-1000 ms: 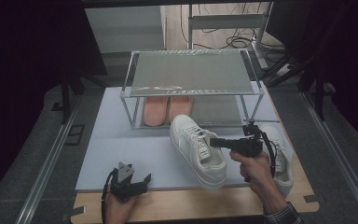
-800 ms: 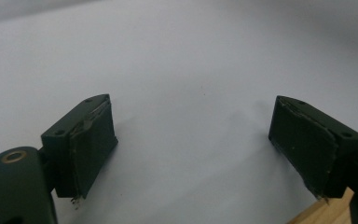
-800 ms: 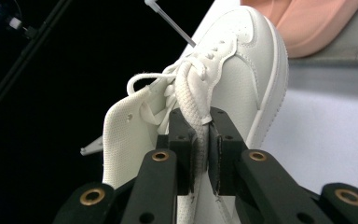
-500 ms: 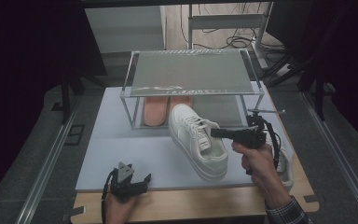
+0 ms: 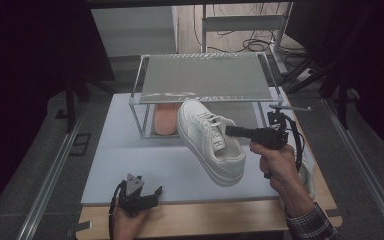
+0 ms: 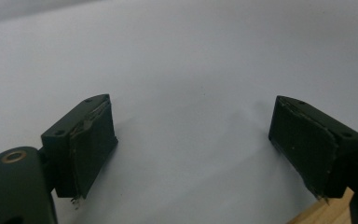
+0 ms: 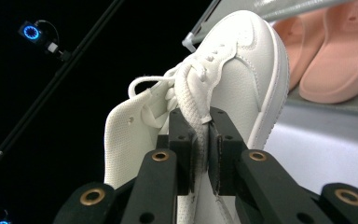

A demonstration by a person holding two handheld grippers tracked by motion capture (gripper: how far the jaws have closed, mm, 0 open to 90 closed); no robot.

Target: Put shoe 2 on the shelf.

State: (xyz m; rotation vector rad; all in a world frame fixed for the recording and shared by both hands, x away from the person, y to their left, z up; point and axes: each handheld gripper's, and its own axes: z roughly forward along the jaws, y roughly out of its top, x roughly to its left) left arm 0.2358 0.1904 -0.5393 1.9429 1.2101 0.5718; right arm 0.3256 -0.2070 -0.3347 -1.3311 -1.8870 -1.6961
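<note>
**White sneaker held off the surface by its tongue**

At the near left edge of the surface (image 5: 130, 150), the left hand-held gripper (image 5: 139, 196) rests low with its jaws spread wide and nothing between them — in the left gripper view its pads (image 6: 91, 144) frame only the pale sheet. Behind it stands a metal rack (image 5: 205, 75), with a pair of pink slippers (image 5: 164, 120) on its lower level. In front of the rack, the white sneaker (image 5: 210, 142) hangs tilted in the air, toe toward the rack and heel toward the person. To its right, the right hand-held gripper (image 5: 228, 131) is clenched on the sneaker's tongue and laces — the right gripper view shows the pads (image 7: 222, 158) pinching the material. A second white sneaker (image 5: 307, 172) lies partly hidden behind the right hand (image 5: 272, 162).
</note>
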